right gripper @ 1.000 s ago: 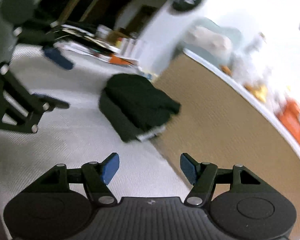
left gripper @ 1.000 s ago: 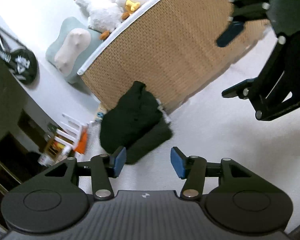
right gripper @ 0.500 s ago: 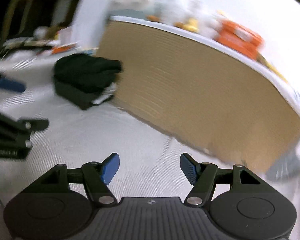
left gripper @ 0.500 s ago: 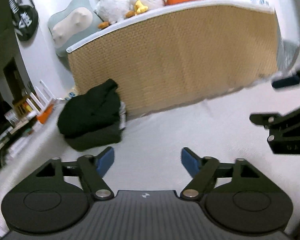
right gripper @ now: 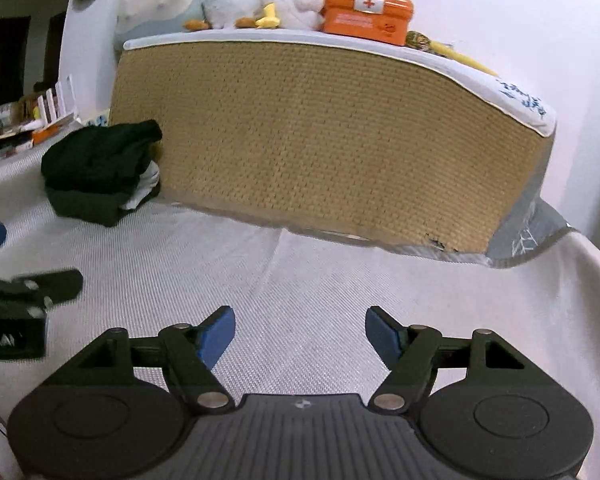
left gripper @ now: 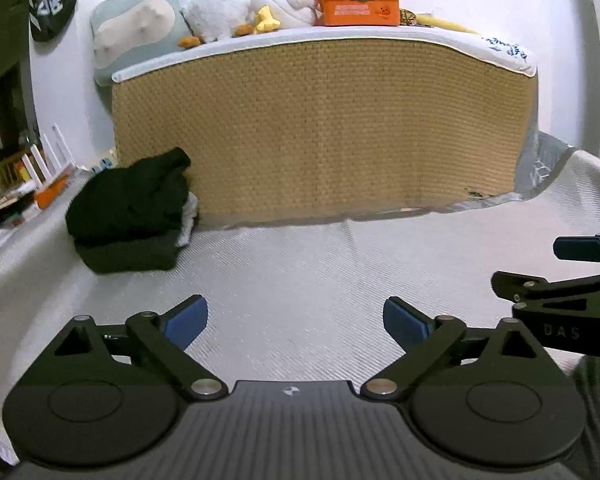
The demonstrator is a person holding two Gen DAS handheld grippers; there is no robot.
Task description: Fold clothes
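White woven bed sheet [left gripper: 300,272] fills the lower half of both views, with a tan woven mattress [left gripper: 320,128] standing on edge across the back against a white wall. Left tongs [left gripper: 295,322] hang just over the sheet, blue pads spread wide, nothing between them. Right tongs [right gripper: 300,334] are the same deal: spread apart, empty, low over the sheet. Each one peeks into the other's view, the right tongs at about 3 o'clock in the left camera [left gripper: 572,280] and the left tongs at 9 o'clock in the right camera, a bit blurred.

Pile of dark clothes [left gripper: 130,212] sits at roughly 10 o'clock from the left tongs, well apart from both, pushed up against the left end of the mattress. Looks like a black garment slumped on top of a dark folded one, with a bit of white fabric [left gripper: 188,216] poking out on the mattress side.

Up on the mattress edge at 12 o'clock: an orange first-aid box [left gripper: 358,2], white plush ducks [left gripper: 236,4] beside it, and a pale green cushion [left gripper: 140,40] off at 11. Cluttered shelf [left gripper: 16,188] at far 9 o'clock, too small to make out.
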